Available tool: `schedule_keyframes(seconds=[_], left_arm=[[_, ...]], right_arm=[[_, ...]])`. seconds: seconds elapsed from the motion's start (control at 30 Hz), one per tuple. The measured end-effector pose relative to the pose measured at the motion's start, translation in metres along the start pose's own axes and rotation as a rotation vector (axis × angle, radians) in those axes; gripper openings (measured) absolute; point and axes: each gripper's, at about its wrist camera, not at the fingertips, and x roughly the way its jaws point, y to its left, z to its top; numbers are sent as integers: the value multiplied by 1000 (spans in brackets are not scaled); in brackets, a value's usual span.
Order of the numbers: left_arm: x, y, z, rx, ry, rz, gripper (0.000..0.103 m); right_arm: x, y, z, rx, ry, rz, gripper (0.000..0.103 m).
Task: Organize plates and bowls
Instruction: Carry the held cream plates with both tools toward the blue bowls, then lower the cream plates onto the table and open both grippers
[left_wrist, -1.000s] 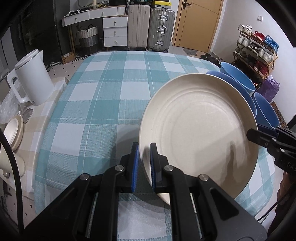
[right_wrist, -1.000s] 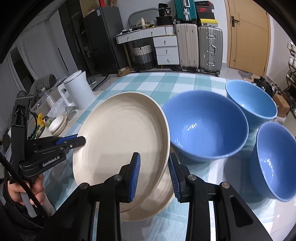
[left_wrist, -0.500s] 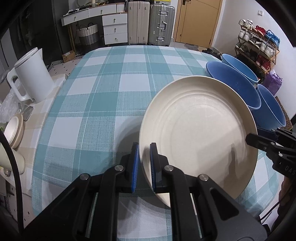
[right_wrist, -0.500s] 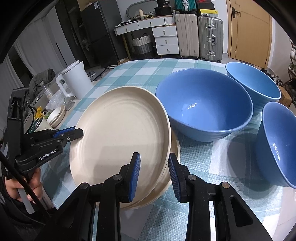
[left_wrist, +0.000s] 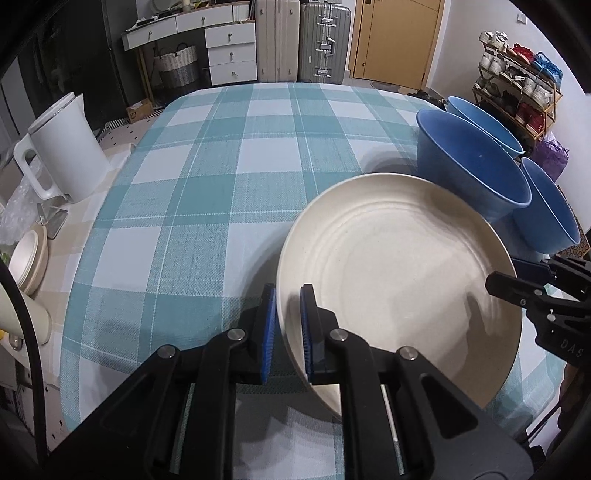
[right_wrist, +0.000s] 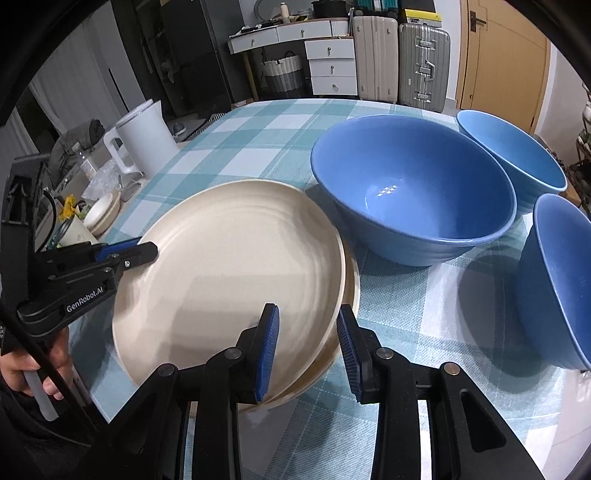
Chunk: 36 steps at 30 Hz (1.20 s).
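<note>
Clearly stiff and breakable, the cream plate (right_wrist: 229, 280) lies atop a second plate (right_wrist: 349, 291) beside the blue bowls (right_wrist: 413, 192), its rim clamped by the left gripper (left_wrist: 288, 328) and straddled loosely, ungripped, by the right gripper (right_wrist: 306, 350).

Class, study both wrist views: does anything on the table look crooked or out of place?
Yes. The top plate sits askew on the plate beneath, whose rim peeks out on one side. The left gripper pinches the top plate's edge. The three blue bowls stand upright.
</note>
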Motion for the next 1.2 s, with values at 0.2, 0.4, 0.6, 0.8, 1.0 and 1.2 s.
schedule_keyframes(seconds=[0.2, 0.4, 0.6, 0.8, 1.0, 1.2], left_arm=[[7, -4, 2, 16, -9, 14, 8], [15, -6, 3, 24, -17, 17, 8], [19, -9, 4, 39, -26, 33, 8], [21, -7, 5, 23, -17, 6, 12], [13, 2, 10, -33, -3, -60, 59], [-12, 0, 17, -18, -82, -123, 80]], right_arm=[[10, 0, 1, -15, 13, -42, 34], [17, 1, 0, -39, 13, -88, 34], [21, 1, -1, -42, 13, -105, 34], [20, -2, -2, -29, 16, -82, 37], [8, -7, -5, -12, -10, -61, 54], [-21, -19, -8, 26, -70, -51, 77]])
